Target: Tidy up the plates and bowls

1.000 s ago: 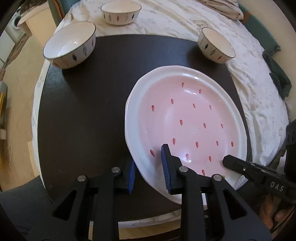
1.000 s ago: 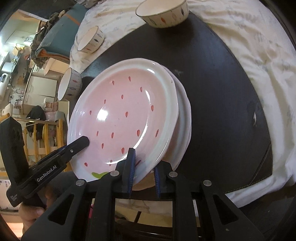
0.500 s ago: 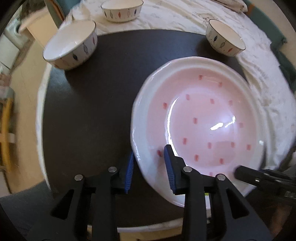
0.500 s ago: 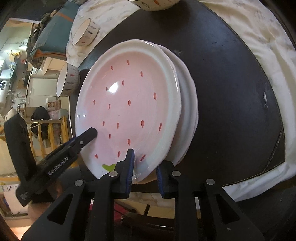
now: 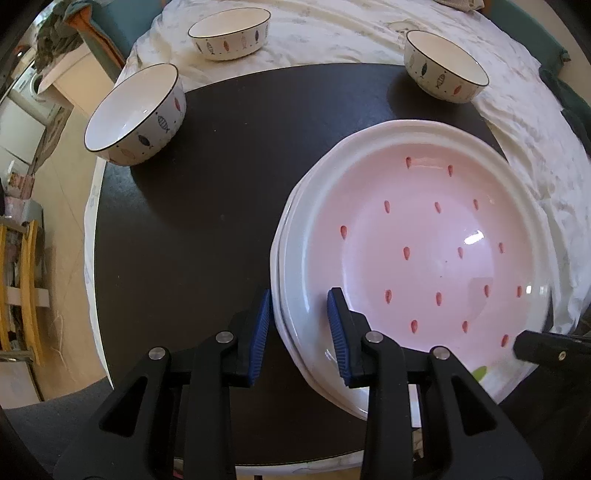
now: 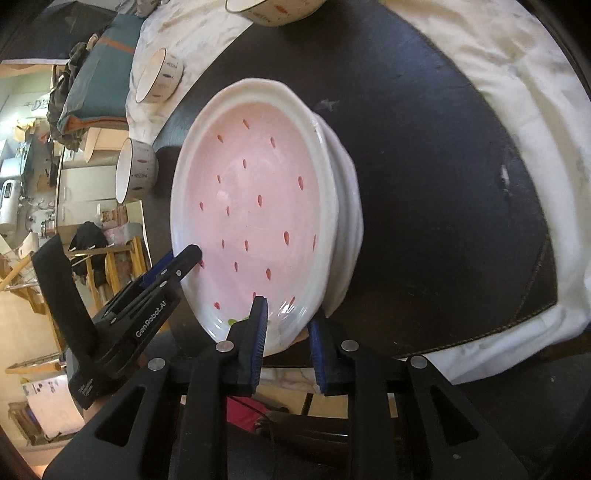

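Left tool (image 5: pixel 299 325): jaws straddle the near-left rim of the plate stack, one blue pad outside the rim, the other over the top plate; a gap shows at both pads, so it reads as released.
Right tool (image 6: pixel 286 332): one pad over the top plate's near rim, the other below the stack's edge; contact cannot be told for sure, the pads look slightly apart.
Pink plate (image 5: pixel 424 243): speckled with red marks, topmost on a stack of white-rimmed plates (image 5: pixel 284 314), directly ahead of both tools on the dark desk (image 5: pixel 192 206).
Bowls: one (image 5: pixel 136 114) far ahead-left of the left tool, one (image 5: pixel 229 33) farther back on the white cloth (image 5: pixel 332 33), one (image 5: pixel 443 66) ahead-right at the cloth's edge.
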Demonstrator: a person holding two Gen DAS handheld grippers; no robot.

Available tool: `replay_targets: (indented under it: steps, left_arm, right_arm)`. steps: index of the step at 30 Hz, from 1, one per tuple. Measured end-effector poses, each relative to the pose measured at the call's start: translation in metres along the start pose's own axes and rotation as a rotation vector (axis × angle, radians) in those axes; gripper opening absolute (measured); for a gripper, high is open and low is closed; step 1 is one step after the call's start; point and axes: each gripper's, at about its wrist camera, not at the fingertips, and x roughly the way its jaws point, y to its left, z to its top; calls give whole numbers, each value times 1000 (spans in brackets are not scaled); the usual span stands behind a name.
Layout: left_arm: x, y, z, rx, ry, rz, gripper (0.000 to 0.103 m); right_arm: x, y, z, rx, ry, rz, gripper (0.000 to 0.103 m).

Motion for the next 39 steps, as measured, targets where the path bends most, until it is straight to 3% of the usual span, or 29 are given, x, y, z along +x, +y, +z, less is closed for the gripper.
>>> replay_targets:
  steps: [2,4,10,13,15,19,22,26,29,33,39]
  left_arm:
    - [0,1,0,-1,-2,18,28]
    - [1,3,-1,-22,1,4,28]
    - [8,18,-1,-129,66,-109,29]
    - [11,17,1,-116,78,-102,36]
    - [16,16,0,-117,99,-111,50]
    - [23,13,-3,-133,130,-181,52]
    - [23,8,-2,-122,133,-207,51]
    - [23,13,5,-173,157,-211,43]
    - [25,19,9,-193,162,-215,40]
    - [23,23,21,-167,124,-146,39]
    - [27,40,50,-165,119,-102,39]
  right_arm:
    - [-8,0,-1,-9,-31,-30,27]
    - [-16,-1,-2,-22,-77,-90,42]
    - [-26,-14,13,11,-195,-131,48]
    - [-18,-17,22,42,-184,-129,49]
    - [-11,-17,26,48,-172,-114,48]
    - [8,-14,29,40,-104,-59,48]
    - [20,-8,26,14,-70,-87,47]
    - [27,0,25,-28,-76,-174,37]
    - [26,0,26,-29,-83,-179,38]
    - [28,5,29,-41,-89,-180,38]
    - [34,23,51,-70,-84,-160,38]
